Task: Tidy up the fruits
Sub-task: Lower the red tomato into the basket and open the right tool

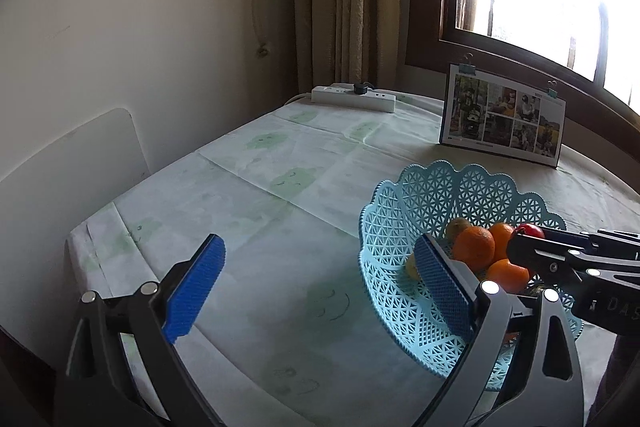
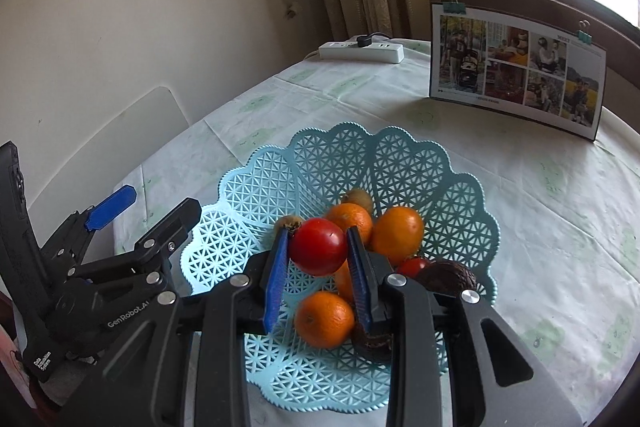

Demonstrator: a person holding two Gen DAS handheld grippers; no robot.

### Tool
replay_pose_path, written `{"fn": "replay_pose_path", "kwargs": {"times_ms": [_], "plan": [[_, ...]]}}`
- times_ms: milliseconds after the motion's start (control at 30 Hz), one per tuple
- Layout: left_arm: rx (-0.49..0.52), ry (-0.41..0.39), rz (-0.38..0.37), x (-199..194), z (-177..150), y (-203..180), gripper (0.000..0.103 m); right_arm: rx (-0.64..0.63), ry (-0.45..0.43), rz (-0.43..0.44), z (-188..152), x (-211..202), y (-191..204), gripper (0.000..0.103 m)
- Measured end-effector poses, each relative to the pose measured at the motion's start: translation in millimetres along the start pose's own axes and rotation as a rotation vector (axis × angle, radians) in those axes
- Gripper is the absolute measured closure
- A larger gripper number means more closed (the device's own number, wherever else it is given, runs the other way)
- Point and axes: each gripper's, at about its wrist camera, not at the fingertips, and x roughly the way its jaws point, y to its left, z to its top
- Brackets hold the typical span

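Observation:
A light blue lattice basket stands on the table holding several oranges, kiwis, a small red fruit and dark avocados. My right gripper is shut on a red tomato, held over the basket's middle; in the left wrist view the same tomato peeks above the right gripper's black finger. My left gripper stands open and empty at the basket's left side, its right pad overlapping the rim.
A green-patterned tablecloth covers the table. A clipped photo card stands behind the basket near the window. A white power strip lies at the far edge by the curtain. A white chair back sits at the left.

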Motion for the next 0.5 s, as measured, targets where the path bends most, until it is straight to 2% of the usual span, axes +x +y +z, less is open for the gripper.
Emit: {"fn": "replay_pose_path", "kwargs": {"times_ms": [500], "plan": [[-0.024,0.008,0.012,0,-2,7,0.006,-0.016,0.026,-0.001,2,17,10,0.074]]}}
